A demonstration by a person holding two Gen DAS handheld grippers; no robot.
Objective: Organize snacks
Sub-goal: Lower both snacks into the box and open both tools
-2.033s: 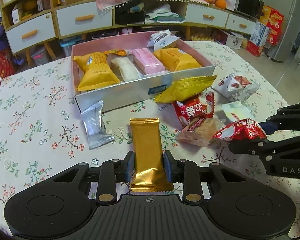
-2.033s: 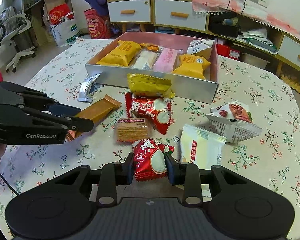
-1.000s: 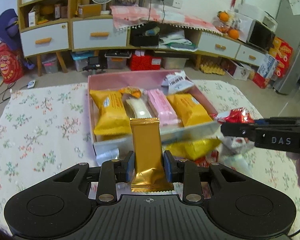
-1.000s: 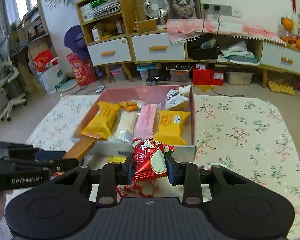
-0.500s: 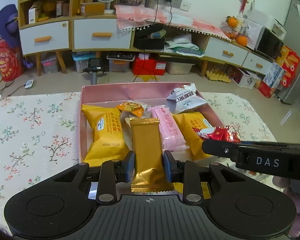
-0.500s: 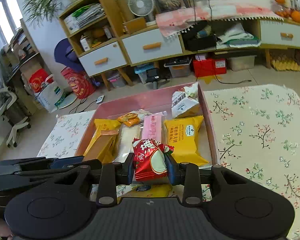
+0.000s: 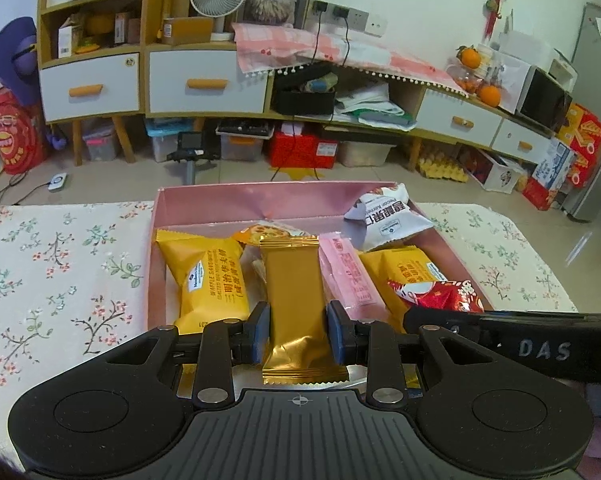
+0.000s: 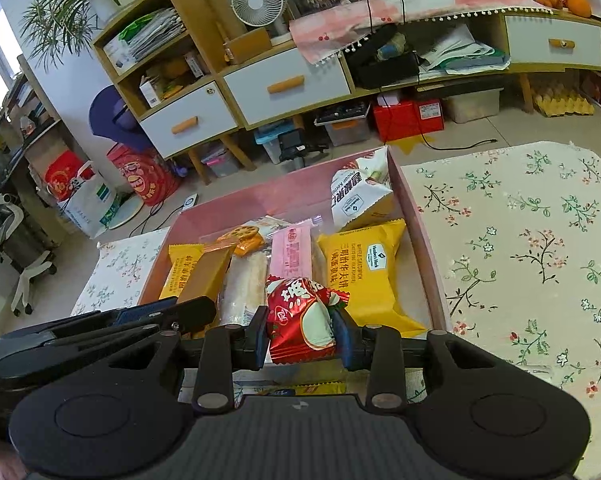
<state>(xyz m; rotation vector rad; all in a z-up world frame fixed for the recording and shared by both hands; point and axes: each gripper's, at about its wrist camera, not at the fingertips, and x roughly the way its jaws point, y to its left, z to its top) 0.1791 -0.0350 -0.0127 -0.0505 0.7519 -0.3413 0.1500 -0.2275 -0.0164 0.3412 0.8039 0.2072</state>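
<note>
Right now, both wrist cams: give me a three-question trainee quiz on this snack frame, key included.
1. True or false: the left claw holds a gold wrapped bar.
2. What is between the right claw's pads? A) pink wafer pack B) red snack packet C) white nut pouch
3. Fill in: both claws hover over the ___ box.

Key: 1 true. 2 B, the red snack packet, jaws opening. 3 pink.
</note>
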